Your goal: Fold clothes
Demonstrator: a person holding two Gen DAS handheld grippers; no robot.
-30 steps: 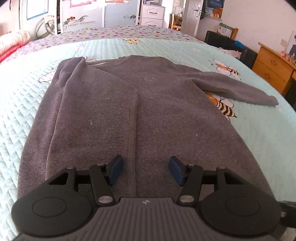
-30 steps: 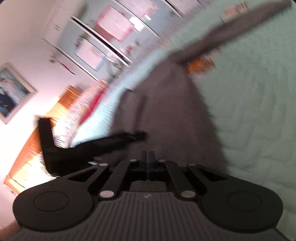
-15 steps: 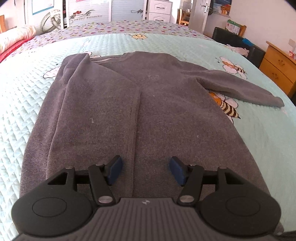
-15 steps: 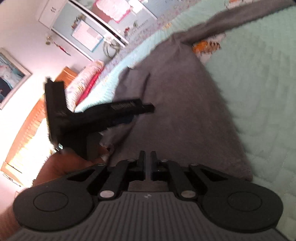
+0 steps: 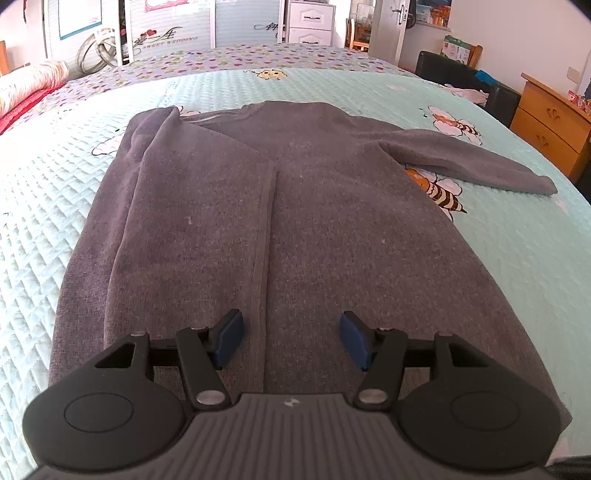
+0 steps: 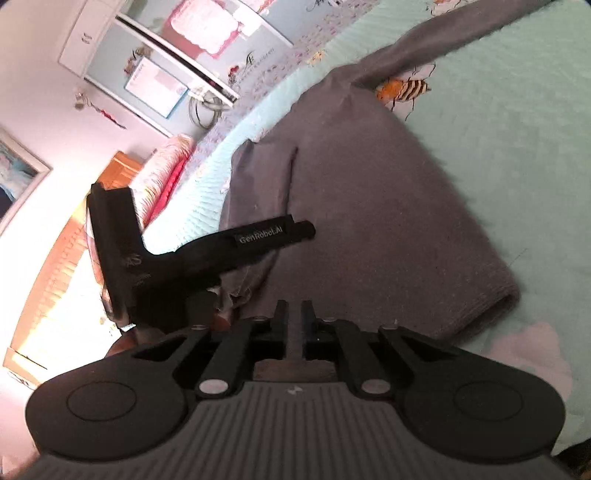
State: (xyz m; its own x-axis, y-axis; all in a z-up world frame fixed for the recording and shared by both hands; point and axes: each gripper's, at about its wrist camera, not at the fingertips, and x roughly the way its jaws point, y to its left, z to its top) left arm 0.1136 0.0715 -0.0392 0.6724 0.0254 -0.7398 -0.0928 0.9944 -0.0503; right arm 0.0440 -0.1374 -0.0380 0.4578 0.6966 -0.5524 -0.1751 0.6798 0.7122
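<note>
Your right tongs (image 6: 293,321) have parted slightly, gripping nothing; left tongs (image 5: 291,338) stay released above the sweater (image 5: 295,221) hem, right sleeve unfolded.

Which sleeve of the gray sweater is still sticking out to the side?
The right-hand sleeve as the left wrist camera sees it. It stretches out over the mint bedspread, past the bee picture. The other sleeve is folded in over the sweater.

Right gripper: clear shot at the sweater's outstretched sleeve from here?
Probably yes. The sleeve lies flat on the bedspread with nothing on it; the right gripper, nearly closed, sits over the hem, well short.
</note>
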